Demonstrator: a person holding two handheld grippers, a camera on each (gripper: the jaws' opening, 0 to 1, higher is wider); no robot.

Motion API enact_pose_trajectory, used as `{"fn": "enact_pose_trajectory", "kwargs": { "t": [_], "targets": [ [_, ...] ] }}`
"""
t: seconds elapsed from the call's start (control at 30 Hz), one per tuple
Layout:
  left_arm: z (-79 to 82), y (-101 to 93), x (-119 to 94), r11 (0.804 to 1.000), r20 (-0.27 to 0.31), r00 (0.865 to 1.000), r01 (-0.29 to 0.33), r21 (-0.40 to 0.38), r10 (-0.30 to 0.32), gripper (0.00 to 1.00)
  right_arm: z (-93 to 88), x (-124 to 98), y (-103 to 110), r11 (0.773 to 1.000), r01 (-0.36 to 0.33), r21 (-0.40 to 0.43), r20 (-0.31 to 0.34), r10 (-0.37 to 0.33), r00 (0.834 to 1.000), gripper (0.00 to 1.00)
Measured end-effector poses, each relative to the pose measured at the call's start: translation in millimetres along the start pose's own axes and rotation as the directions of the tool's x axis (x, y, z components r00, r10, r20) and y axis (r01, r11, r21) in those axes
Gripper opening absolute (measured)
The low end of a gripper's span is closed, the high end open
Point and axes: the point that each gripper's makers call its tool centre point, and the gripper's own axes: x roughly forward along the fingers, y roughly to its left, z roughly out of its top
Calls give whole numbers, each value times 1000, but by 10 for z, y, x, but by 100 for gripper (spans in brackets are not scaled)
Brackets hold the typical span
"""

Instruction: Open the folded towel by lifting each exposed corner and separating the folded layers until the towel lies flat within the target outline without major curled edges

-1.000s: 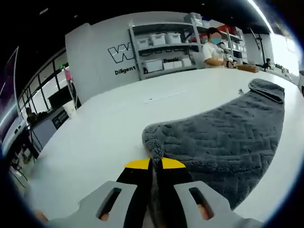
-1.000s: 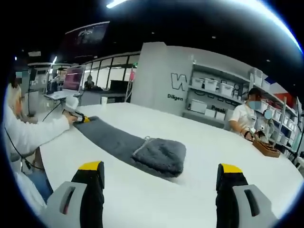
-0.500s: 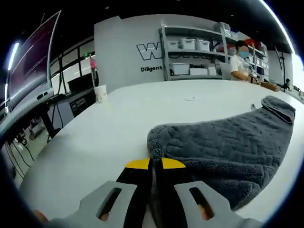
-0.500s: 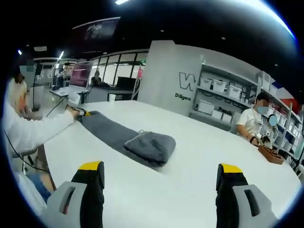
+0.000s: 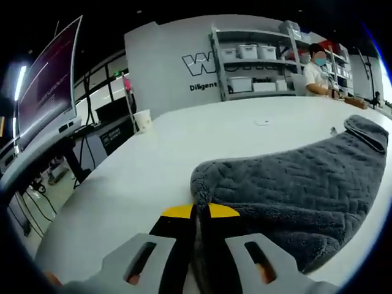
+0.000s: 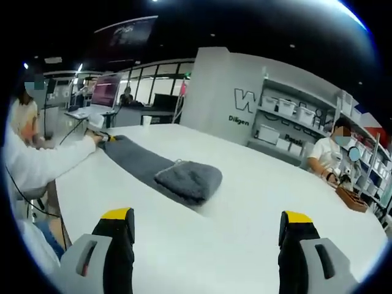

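Towel (image 5: 294, 184), grey and thick-piled, lies on the white tabletop (image 5: 184, 141), stretched out long with its far end still doubled over into a thick fold. In the left gripper view the left claw (image 5: 201, 211) has its yellow-tipped jaws pressed together on the near corner of the cloth, which bunches into a small ridge just ahead of the tips. From there the fabric spreads away to the right toward the folded end near the tabletop's far side.

In the right gripper view the right claw (image 6: 208, 223) hangs above bare tabletop (image 6: 257, 202) with its jaws spread wide, gripping nothing, well apart from the towel (image 6: 165, 171). The folded end faces this camera as a plump pad, and the single layer runs back to the left, where the left claw (image 6: 105, 138) pinches the far corner at the end of a white sleeve (image 6: 49, 162).

Shelves with white bins (image 5: 251, 61) stand against the grey wall behind, and a seated person (image 6: 327, 160) is at the tabletop's far side. A white cup (image 5: 143, 119) sits near the tabletop's far-left edge.
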Motion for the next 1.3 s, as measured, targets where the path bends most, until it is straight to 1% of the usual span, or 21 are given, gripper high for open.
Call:
{"fn": "enact_pose_trajectory", "kwargs": {
  "t": [0.2, 0.43, 0.53, 0.6, 0.63, 0.67, 0.73, 0.77, 0.8, 0.9, 0.93, 0.97, 1.0, 1.07, 1.13, 1.17, 1.2, 1.23, 1.27, 1.3],
  "targets": [
    [10, -3, -18, 1000, 7, 1000, -5, 5, 5, 6, 24, 58, 66, 1000, -14, -2, -2, 14, 1000, 99],
    [25, -5, -61, 1000, 15, 1000, -20, 14, 20, 7, 40, 72, 141, 999, -23, -31, -7, 23, 1000, 99],
    [26, 7, -72, 1000, 18, 1000, -25, 4, 25, 9, 88, 72, 211, 998, -44, -39, 1, 44, 999, 99],
    [51, 3, -98, 1000, 39, 999, -18, -22, 19, 11, 108, 97, 228, 998, -51, -48, 2, 52, 999, 99],
    [51, 16, -118, 999, 42, 999, -25, -39, 26, 13, 106, 115, 232, 997, -51, -52, -1, 51, 999, 99],
    [61, 28, -141, 999, 48, 998, -31, -41, 33, 15, 101, 133, 242, 997, -52, -54, -4, 52, 999, 99],
    [119, 32, -176, 998, 83, 996, -28, -64, 33, 18, 89, 162, 278, 997, -58, -48, -7, 58, 998, 99],
    [119, 32, -182, 998, 84, 996, -28, -65, 33, 18, 86, 172, 290, 997, -60, -46, -7, 60, 998, 99],
    [133, 32, -221, 997, 91, 995, -31, -70, 38, 21, 74, 195, 329, 997, -63, -44, -11, 62, 998, 99],
    [179, 36, -282, 995, 112, 993, -33, -95, 44, 29, 73, 240, 355, 997, -66, -38, -16, 66, 998, 99],
    [193, 17, -304, 994, 119, 992, -24, -109, 37, 31, 77, 248, 360, 997, -67, -36, -15, 67, 998, 99],
    [236, -29, -361, 993, 141, 990, -7, -115, 24, 33, 86, 259, 369, 997, -68, -33, -15, 68, 998, 99],
    [264, -68, -400, 995, 149, 989, 3, -104, 12, 33, 90, 260, 372, 997, -68, -32, -13, 67, 998, 99],
    [311, -155, -500, 997, 161, 987, 26, -69, -15, 36, 118, 262, 379, 997, -67, -30, 0, 67, 998, 99],
    [377, -192, -594, 999, 200, 980, 24, -34, -17, 40, 151, 251, 385, 997, -70, -22, 14, 70, 997, 99],
    [379, -274, -704, 999, 207, 978, 39, -4, -38, 41, 191, 233, 389, 997, -71, -10, 39, 71, 997, 99],
    [375, -385, -790, 996, 214, 974, 87, -24, -80, 43, 198, 229, 387, 997, -72, -5, 45, 72, 996, 99],
    [384, -468, -852, 991, 232, 966, 125, -44, -112, 48, 196, 231, 386, 997, -72, -1, 45, 72, 996, 99],
    [379, -529, -894, 986, 238, 962, 153, -65, -134, 53, 195, 231, 382, 997, -72, -1, 45, 72, 996, 99],
    [363, -619, -947, 975, 238, 957, 196, -102, -168, 60, 194, 231, 378, 997, -74, -2, 45, 74, 996, 99]
  ]
}}
